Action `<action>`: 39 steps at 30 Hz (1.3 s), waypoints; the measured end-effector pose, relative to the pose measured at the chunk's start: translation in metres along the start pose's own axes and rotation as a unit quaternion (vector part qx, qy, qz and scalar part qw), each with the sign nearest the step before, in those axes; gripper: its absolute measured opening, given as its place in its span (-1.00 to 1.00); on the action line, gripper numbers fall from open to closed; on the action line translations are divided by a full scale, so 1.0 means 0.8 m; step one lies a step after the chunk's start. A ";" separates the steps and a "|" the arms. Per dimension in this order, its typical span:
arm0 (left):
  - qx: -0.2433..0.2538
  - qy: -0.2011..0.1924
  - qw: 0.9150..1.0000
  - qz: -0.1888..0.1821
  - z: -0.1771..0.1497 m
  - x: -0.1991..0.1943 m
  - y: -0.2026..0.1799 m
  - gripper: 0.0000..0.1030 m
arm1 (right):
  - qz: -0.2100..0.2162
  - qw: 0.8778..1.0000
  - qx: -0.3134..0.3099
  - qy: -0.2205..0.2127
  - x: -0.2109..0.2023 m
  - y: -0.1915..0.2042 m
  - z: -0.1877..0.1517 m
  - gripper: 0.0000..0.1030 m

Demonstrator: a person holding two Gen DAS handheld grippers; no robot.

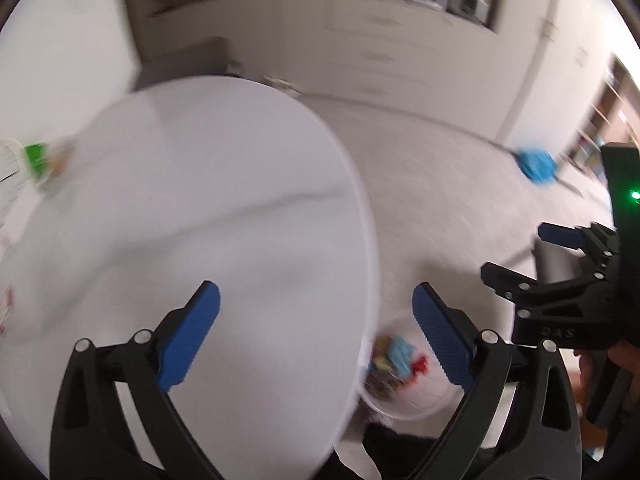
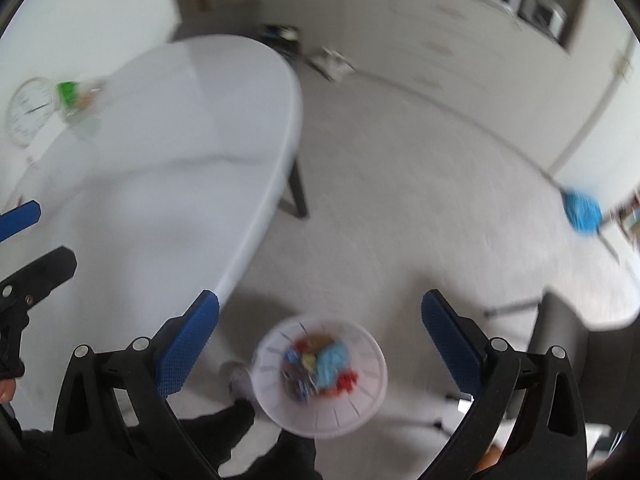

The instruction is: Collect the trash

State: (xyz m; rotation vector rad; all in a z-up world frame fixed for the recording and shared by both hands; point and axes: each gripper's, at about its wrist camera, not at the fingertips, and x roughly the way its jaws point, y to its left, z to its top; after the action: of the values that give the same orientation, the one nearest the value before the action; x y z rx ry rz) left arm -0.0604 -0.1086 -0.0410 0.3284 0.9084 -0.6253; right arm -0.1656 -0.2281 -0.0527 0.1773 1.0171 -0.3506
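A white slotted bin (image 2: pixel 362 408) stands on the floor beside the table, holding a heap of coloured wrappers (image 2: pixel 320 368). It also shows in the left wrist view (image 1: pixel 404 404), partly hidden by the table edge. My right gripper (image 2: pixel 320 344) is open and empty above the bin. My left gripper (image 1: pixel 316 336) is open and empty over the white table's (image 1: pixel 192 208) right edge. Green-and-clear litter (image 2: pixel 76 100) lies at the table's far left; it also shows in the left wrist view (image 1: pixel 44 160). Both views are motion-blurred.
A white clock face (image 2: pixel 28 110) lies by the litter. A blue-headed mop (image 2: pixel 582 210) rests on the pale floor at right. A dark table leg (image 2: pixel 296 188), my shoe (image 2: pixel 240 380) and a grey chair (image 2: pixel 568 340) are near the bin. Cabinets line the back wall.
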 end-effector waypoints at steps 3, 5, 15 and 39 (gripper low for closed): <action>-0.044 -0.028 0.998 0.041 0.002 -0.037 0.046 0.85 | 0.019 0.999 -0.033 -0.027 -0.017 0.043 0.028 0.95; -0.073 -0.045 0.994 0.068 -0.001 -0.061 0.072 0.85 | 0.037 0.997 -0.051 -0.042 -0.029 0.070 0.044 0.95; -0.163 -0.098 0.967 0.168 -0.032 -0.149 0.154 0.85 | 0.095 0.984 -0.108 -0.101 -0.085 0.144 0.076 0.95; -0.209 -0.094 0.959 0.166 -0.045 -0.151 0.185 0.85 | 0.106 0.980 -0.129 -0.110 -0.097 0.174 0.086 0.95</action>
State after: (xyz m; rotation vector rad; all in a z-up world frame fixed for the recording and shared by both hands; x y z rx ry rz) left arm -0.0446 0.0687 0.0372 0.0347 0.7569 -0.1413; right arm -0.0968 -0.1039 0.0465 0.0108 0.8064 -0.0406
